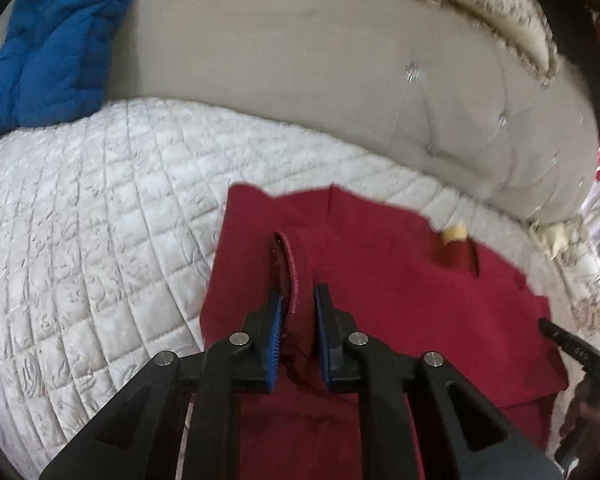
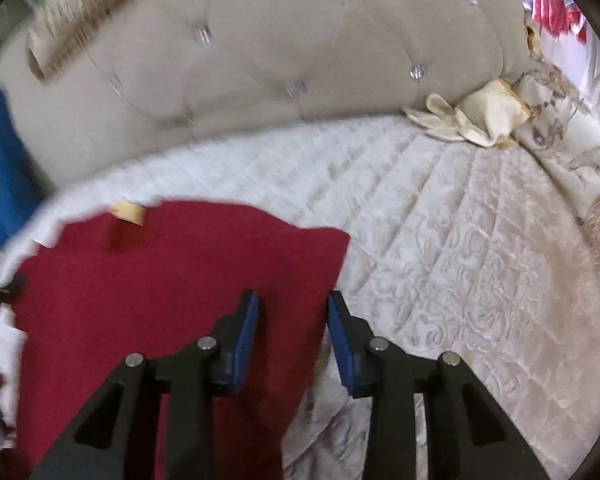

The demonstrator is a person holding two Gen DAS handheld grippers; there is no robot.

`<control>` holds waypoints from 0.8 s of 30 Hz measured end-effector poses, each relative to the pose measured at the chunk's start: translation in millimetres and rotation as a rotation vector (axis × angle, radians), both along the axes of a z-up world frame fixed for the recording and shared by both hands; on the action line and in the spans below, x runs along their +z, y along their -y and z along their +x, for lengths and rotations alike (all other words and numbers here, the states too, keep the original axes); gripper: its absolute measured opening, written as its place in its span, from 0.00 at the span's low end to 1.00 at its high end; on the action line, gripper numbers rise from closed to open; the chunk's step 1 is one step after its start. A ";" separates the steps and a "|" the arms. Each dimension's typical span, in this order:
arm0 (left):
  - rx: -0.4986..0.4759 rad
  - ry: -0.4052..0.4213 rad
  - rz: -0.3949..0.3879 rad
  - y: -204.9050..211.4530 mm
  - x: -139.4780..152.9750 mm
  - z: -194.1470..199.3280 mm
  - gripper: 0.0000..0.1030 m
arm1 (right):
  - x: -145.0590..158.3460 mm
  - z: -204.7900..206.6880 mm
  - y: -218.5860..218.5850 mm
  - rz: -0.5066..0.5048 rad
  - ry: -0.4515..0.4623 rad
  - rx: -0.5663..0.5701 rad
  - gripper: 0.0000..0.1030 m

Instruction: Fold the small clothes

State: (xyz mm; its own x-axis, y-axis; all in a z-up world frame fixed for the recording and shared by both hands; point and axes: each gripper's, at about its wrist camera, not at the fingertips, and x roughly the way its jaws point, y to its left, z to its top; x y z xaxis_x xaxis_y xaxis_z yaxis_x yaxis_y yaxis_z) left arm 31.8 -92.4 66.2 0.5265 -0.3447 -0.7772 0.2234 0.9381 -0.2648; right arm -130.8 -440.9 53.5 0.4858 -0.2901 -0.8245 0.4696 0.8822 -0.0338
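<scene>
Red garment (image 1: 400,280) spread on white quilt (image 1: 100,220), near tufted headboard (image 1: 300,80). Left gripper (image 1: 300,300) pinching raised hemmed fold of garment, jaws narrow. Right gripper (image 2: 294,304) over garment's right edge, jaws parted, holding nothing. Blue blanket (image 1: 52,40) far left. Cream cloth (image 2: 480,116) far right by headboard.
</scene>
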 end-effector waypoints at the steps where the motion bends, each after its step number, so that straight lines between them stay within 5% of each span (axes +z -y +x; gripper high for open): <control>1: 0.001 0.006 0.004 -0.2 0.4 -2.0 0.00 | 7.0 -6.8 -1.2 0.022 0.028 -0.009 0.36; 5: -0.004 0.006 0.025 -0.3 0.0 -5.7 0.04 | 25.4 -40.2 -17.4 0.101 0.096 0.049 0.38; 9: 0.005 -0.016 0.012 -3.9 -1.2 -8.5 0.08 | -6.1 -64.1 -30.7 0.086 -0.066 0.075 0.39; 16: -0.042 0.025 0.032 -14.2 18.1 -29.5 0.13 | 23.4 -111.2 -37.3 0.154 0.070 0.011 0.42; 24: -0.094 0.073 0.034 -37.2 38.8 -68.4 0.22 | 63.8 -161.3 -78.2 0.205 0.150 0.029 0.62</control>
